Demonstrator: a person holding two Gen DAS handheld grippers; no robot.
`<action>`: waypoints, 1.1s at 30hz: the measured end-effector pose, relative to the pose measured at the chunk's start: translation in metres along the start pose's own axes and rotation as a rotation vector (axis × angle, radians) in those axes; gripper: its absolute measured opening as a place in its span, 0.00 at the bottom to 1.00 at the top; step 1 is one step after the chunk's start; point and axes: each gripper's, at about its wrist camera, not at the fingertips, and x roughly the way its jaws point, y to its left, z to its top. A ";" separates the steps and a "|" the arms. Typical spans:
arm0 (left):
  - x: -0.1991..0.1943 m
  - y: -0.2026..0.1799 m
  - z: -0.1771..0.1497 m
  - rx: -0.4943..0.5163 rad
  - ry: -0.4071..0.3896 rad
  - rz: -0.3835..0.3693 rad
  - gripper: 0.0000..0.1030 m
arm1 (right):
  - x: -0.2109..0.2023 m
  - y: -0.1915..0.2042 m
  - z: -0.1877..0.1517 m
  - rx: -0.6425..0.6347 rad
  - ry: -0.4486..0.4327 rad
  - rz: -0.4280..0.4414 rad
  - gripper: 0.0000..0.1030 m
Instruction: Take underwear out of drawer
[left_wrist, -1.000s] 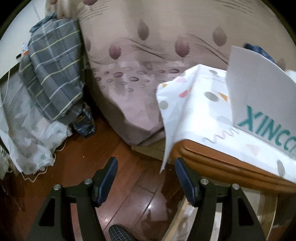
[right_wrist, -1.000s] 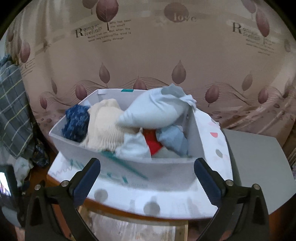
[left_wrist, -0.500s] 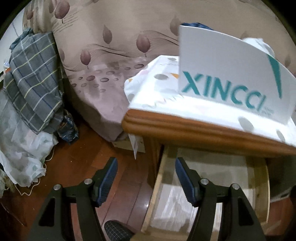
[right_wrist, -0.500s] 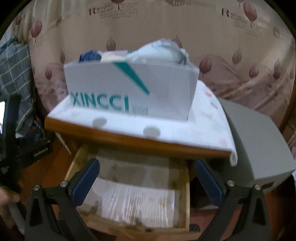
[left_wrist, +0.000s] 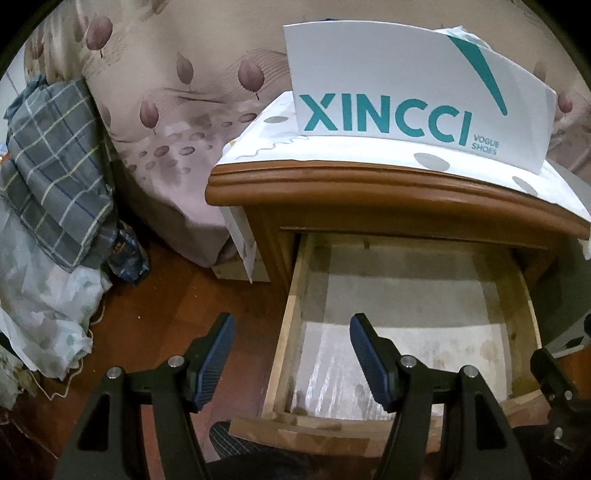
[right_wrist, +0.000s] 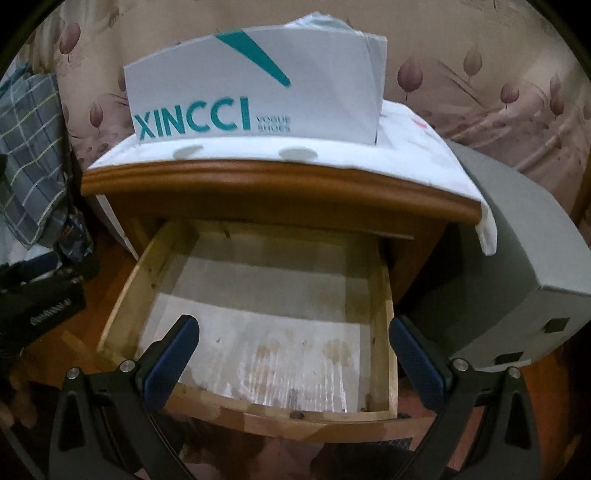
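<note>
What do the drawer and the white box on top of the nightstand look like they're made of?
The drawer: bare pale wood sides with visible grain, probably unfinished; its floor seems lined with whitish, stained paper or film. The white box: likely smooth matte cardboard, given the crisp folded corner and printed teal lettering.

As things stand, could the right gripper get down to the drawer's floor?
Probably yes. The drawer is pulled out from under the nightstand top, and the right gripper, jaws open and holding nothing, hangs above its lined floor with nothing between.
</note>
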 end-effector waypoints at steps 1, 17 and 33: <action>0.000 -0.001 0.000 0.003 0.000 -0.004 0.64 | 0.002 -0.001 -0.001 -0.002 0.000 -0.003 0.99; 0.009 -0.012 -0.001 0.026 0.031 -0.047 0.64 | 0.016 -0.008 -0.010 0.008 0.015 -0.021 0.99; 0.012 -0.019 -0.003 0.048 0.026 -0.041 0.64 | 0.023 -0.007 -0.016 -0.008 0.031 -0.025 0.98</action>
